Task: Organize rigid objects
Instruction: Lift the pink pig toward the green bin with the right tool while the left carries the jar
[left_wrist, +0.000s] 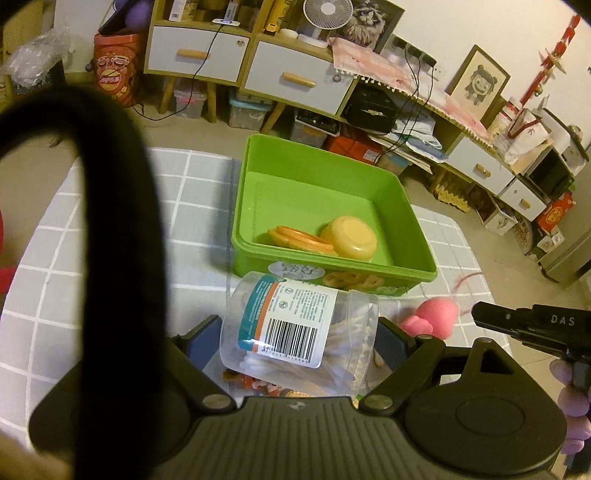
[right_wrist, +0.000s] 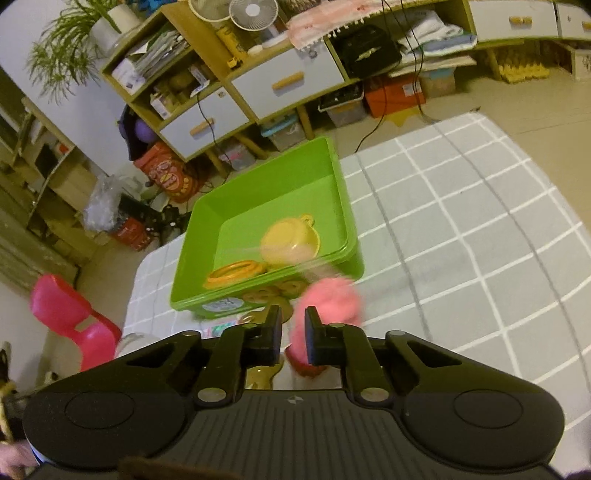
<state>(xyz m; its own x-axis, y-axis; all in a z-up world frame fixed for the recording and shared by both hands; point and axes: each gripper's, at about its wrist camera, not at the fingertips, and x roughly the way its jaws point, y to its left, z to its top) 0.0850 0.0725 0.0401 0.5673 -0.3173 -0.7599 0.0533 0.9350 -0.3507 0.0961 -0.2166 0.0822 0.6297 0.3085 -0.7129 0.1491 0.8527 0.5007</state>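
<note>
Left wrist view: the left gripper (left_wrist: 299, 336) grips a clear tub of cotton swabs (left_wrist: 295, 332) between its pads, just before the near wall of the green bin (left_wrist: 243, 206), which stands at the far edge of the grid-pattern table (left_wrist: 110, 221) w/ a yellow bowl (left_wrist: 351, 236) & orange rings (left_wrist: 299, 238) inside. Right wrist view: the right gripper (right_wrist: 293, 332) has its jaws closed almost together, & a blurred pink toy (right_wrist: 328, 299) sits at its right finger near the bin's front corner; I cannot tell if it is pinched.
</note>
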